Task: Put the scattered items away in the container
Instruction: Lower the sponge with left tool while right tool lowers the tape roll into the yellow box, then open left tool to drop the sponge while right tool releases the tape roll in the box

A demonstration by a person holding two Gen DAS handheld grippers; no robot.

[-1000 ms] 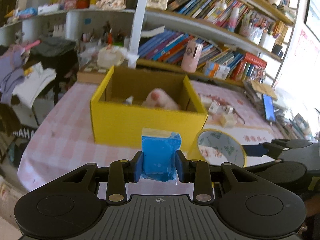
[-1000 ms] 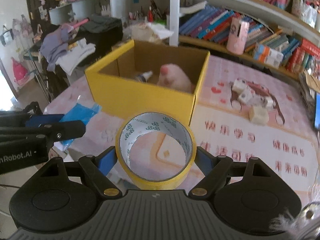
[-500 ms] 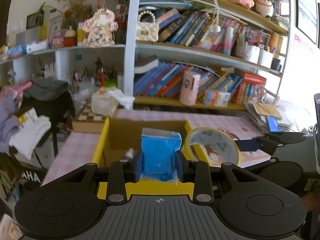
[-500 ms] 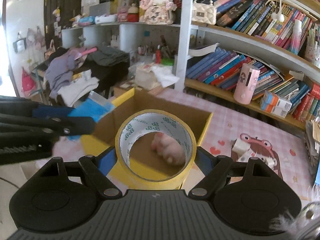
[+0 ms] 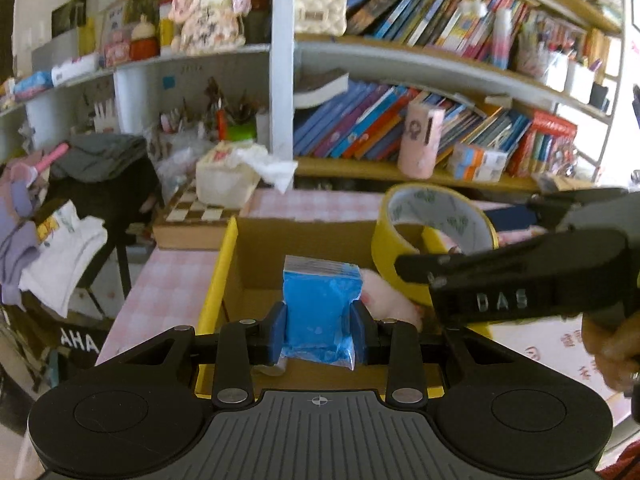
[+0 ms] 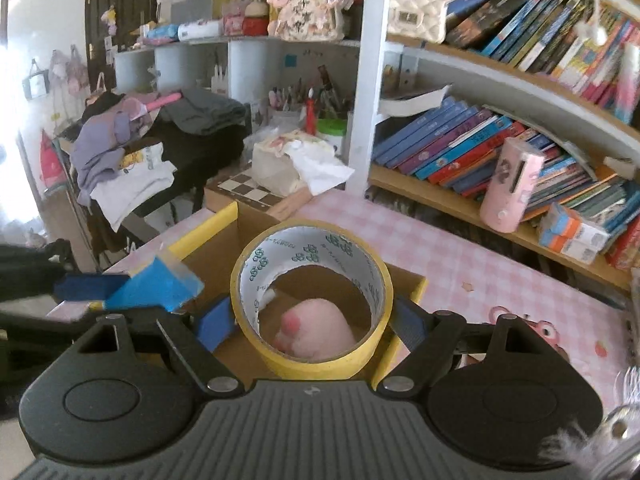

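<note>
My left gripper [image 5: 319, 330] is shut on a blue plastic packet [image 5: 320, 308] and hangs over the near left part of the open yellow cardboard box [image 5: 219, 280]. To its right, my right gripper [image 6: 310, 322] is shut on a yellow tape roll [image 6: 316, 360], gripped across its width, above the same yellow cardboard box [image 6: 208, 234]. The tape roll [image 5: 404, 248] shows in the left wrist view too, and the blue packet [image 6: 154, 288] in the right wrist view. A pink plush toy [image 6: 316, 334] lies on the box floor, seen through the roll.
The box stands on a pink checked tablecloth [image 6: 460, 268]. Behind it are a chessboard box [image 5: 192, 220] with a tissue pack, bookshelves and a pink cylinder [image 6: 510, 184]. A chair piled with clothes [image 5: 72, 200] stands off the table's left edge.
Both grippers have travelled forward from in front of the box to above its open top, each still holding its item. The box's front wall has dropped out of sight beneath them.
</note>
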